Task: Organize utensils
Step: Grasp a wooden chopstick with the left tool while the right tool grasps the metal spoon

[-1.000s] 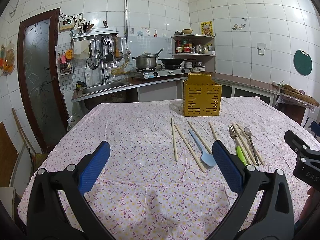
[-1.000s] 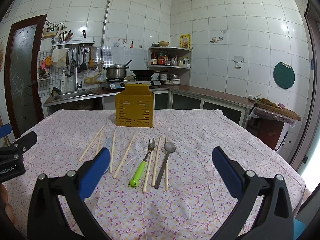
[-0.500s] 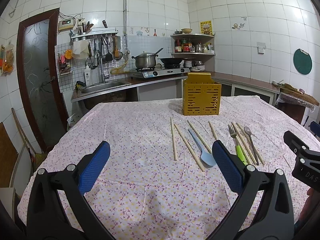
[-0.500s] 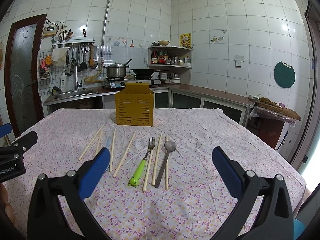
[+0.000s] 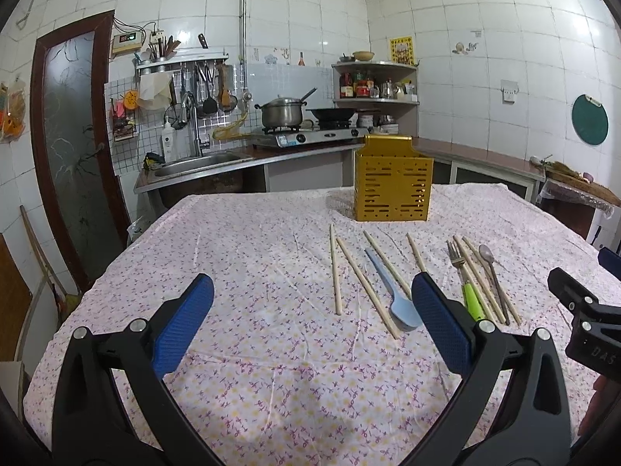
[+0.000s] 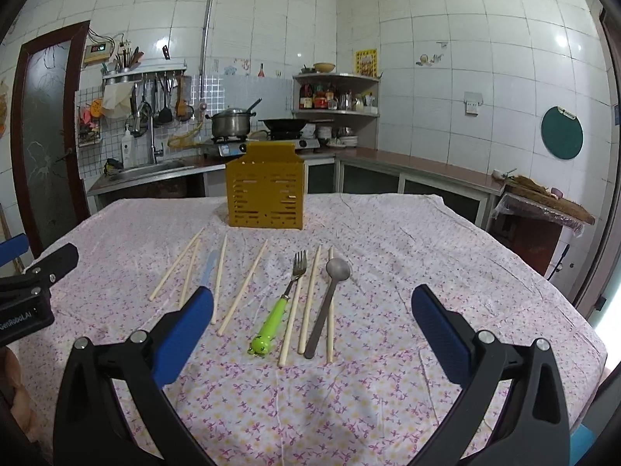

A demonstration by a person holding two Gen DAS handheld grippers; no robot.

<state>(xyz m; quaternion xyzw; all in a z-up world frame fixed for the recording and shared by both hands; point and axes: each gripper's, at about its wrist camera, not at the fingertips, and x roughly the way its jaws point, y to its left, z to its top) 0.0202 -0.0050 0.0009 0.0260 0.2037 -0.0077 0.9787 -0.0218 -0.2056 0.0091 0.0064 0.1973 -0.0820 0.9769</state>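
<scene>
Almost nothing has changed over the last second, and that tells you the task has not begun. Your left gripper (image 5: 312, 320) and your right gripper (image 6: 312, 320) both hover above the near edge of the bench (image 6: 446, 240) exactly as they did in the earlier frames, fingers spread wide and holding nothing. No utensil has moved.

In the right wrist view, the yellow slotted holder (image 6: 266, 198) stands upright at centre frame, towards the far side of the flowered cloth. Below it, in the middle of the frame, the green-handled fork (image 6: 283, 303) lies beside the metal spoon (image 6: 328, 303), with pale chopsticks (image 6: 308, 299) between and alongside them; some appear to touch the spoon's handle. Towards centre left, more chopsticks lie fanned out with the light blue spoon (image 6: 207, 268), half hidden behind your left-hand finger.

In the left wrist view, the same blue spoon (image 5: 392, 291) sits right of centre, just in front of the right-hand finger, and the body of your other gripper shows at the right edge.

Compared with a second ago, the only difference is a very slight drift of the left view; the holder and rows sit marginally lower in the frame. I judge that everything is left to do: every piece needs to go into the holder.
</scene>
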